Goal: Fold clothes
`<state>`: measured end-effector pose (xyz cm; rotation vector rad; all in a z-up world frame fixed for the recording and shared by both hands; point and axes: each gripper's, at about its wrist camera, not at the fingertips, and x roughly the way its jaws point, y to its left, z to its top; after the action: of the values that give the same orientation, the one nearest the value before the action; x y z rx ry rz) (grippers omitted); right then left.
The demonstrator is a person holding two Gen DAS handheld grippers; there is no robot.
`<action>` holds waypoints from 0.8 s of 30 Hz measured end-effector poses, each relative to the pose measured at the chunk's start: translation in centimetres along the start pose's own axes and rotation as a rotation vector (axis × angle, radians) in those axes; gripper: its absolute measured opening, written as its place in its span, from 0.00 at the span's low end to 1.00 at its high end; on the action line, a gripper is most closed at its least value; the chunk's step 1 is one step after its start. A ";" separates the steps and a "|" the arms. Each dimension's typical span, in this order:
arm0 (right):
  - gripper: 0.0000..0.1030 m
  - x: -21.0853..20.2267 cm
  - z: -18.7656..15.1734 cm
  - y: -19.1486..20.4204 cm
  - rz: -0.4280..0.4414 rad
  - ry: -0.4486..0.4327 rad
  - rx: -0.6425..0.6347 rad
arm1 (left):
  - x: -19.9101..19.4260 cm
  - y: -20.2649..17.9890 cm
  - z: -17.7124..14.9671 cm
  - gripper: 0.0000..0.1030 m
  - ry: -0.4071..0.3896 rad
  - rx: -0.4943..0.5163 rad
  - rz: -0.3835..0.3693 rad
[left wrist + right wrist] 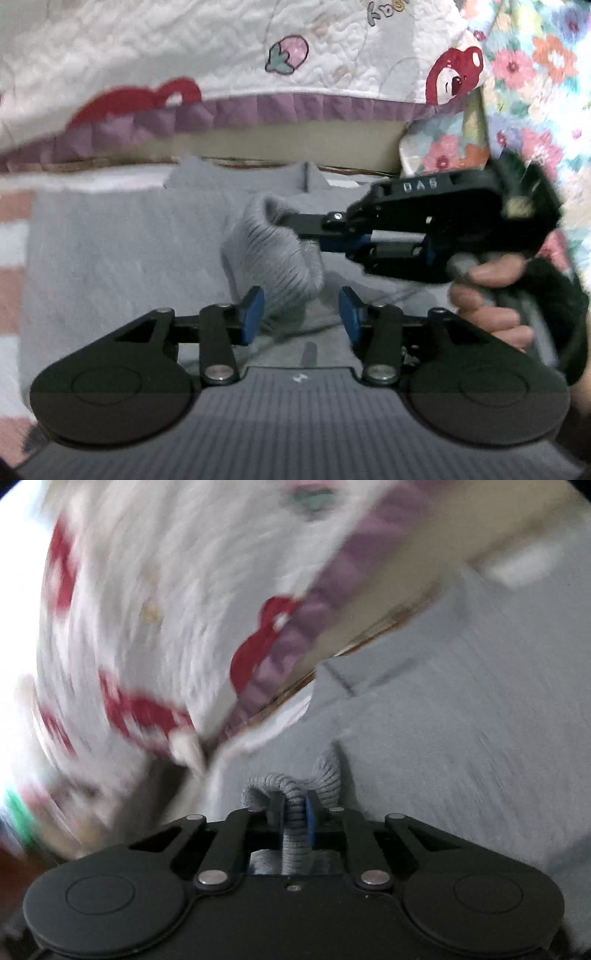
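Currently one grey sweater [122, 251], spread flat on a pink-and-white striped surface [14, 236], collar at the far edge. Two grippers, one visible hand.

Right gripper [295, 819]: jaws clenched on the ribbed cuff [293, 834] of the sweater's sleeve, knit bunched up between the blue pads [309, 823]. In the left wrist view the same gripper [295, 230] comes in from the right side, cuff [269, 251] lifted off the sweater body, a person's hand [491, 295] in a dark sleeve around its handle.

Left gripper [301, 314]: jaws apart, pads [253, 314] not pressing anything; lifted cuff hangs just ahead of the gap.

Around: one white quilt [184, 48] with purple trim and strawberry/bear prints hanging beyond the collar, one floral fabric [535, 74] at far right, tan band [288, 142] below the quilt hem. Right wrist view heavily motion-blurred; quilt and tan band show only as streaks.
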<state>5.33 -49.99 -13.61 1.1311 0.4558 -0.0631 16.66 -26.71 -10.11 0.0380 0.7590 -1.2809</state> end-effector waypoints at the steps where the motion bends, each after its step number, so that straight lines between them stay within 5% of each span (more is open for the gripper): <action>1: 0.10 -0.1 0.0 -1.2 0.014 0.000 0.057 | 0.2 0.3 -0.2 0.43 -0.001 -0.020 0.008; 7: 0.10 0.4 -0.8 -2.1 -0.019 0.048 0.021 | 0.1 2.8 -0.6 0.47 -0.072 -0.228 -0.092; 11: 0.10 1.1 -1.4 -0.5 0.063 0.087 -0.016 | -0.2 3.3 -0.9 0.52 -0.101 -0.231 -0.047; 13: 0.10 1.5 -1.8 -0.1 0.079 0.105 -0.032 | -0.1 3.8 -1.0 0.46 -0.102 -0.251 -0.035; 16: 0.10 1.7 -1.9 -0.4 0.075 0.111 -0.022 | 0.5 4.4 -1.3 0.23 -0.072 -0.251 0.037; 21: 0.09 2.4 -2.4 -0.4 0.025 0.122 -0.057 | 1.0 4.6 -1.7 0.13 -0.059 -0.220 0.133; 24: 0.09 2.3 -2.8 1.5 -0.107 0.071 -0.202 | 0.7 5.0 -1.8 0.11 -0.080 -0.239 0.107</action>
<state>6.93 -46.48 -14.19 0.9119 0.5726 -0.0689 20.19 -24.94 -13.69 -0.1627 0.8254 -1.0780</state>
